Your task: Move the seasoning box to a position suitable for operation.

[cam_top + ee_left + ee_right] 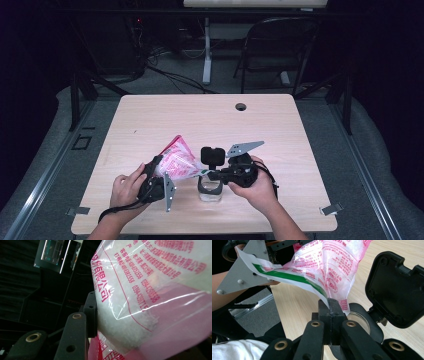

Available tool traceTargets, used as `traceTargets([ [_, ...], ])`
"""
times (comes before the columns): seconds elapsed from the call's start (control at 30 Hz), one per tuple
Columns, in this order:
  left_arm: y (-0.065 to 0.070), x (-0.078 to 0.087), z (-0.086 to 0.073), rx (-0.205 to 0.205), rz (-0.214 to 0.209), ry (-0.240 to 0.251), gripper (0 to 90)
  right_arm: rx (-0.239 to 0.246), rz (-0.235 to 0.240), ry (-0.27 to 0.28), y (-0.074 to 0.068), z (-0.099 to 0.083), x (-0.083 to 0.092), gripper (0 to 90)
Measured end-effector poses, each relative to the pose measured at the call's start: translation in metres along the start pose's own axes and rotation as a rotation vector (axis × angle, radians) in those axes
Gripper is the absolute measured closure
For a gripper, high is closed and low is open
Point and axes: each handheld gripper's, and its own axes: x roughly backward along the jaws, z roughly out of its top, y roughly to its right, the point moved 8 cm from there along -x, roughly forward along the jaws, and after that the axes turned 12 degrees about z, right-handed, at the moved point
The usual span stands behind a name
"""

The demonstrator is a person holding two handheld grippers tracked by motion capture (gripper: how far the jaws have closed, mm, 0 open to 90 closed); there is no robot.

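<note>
- One worktop (150,120), pale wood grain, carries all items; it has one round cable hole (241,106) near its far edge.
- Two hand-held grippers are in use, one per hand, both near the front edge of the worktop.
- Left gripper (156,176): held in the person's left hand (127,187) at the left of the high view. Its jaws stand part-way apart and clamp the filled body of the bag; in the left gripper view one black pad (90,315) presses against the bag's side. The other pad is hidden behind the bag.
- One plastic bag (176,159): clear and pink film with red printed characters, holding a white granular content. It is raised off the worktop, spanning between the two grippers, with its wide end pointing up and away and its narrow corner pointing down to the right.
- One green-and-white printed strip (287,277) runs along the bag's edge, seen in the right gripper view.
- One container (210,190): a clear jar with a dark collar, standing upright on the worktop between the two hands, directly below the bag's low corner.
- One black hinged lid (212,156) on the container, swung up and open; its inner face shows in the right gripper view.
- Right gripper (333,305): held in the person's right hand (255,185). Its jaws are fully pressed together, pinching the bag's low corner just above the container mouth.
- One grey three-cornered plate on each gripper, two in total.
</note>
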Motion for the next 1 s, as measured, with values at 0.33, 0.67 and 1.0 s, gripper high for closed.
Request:
traceTargets([
  [0.33, -0.0016, 0.0019, 0.0025, -0.029, 0.023, 0.010, 63.5, -0.011, -0.007, 0.003, 0.0019, -0.0002, 0.0022, 90.0],
  [0.67, -0.0054, 0.0045, 0.0044, -0.041, 0.040, 0.019, 63.6, -0.008, 0.000, 0.005, -0.0006, 0.0005, 0.0033, 90.0],
  [1.0, -0.0054, 0.0055, 0.0077, -0.058, 0.040, 0.023, 63.7, -0.025, 0.009, -0.006, 0.0009, -0.0015, 0.0043, 90.0],
])
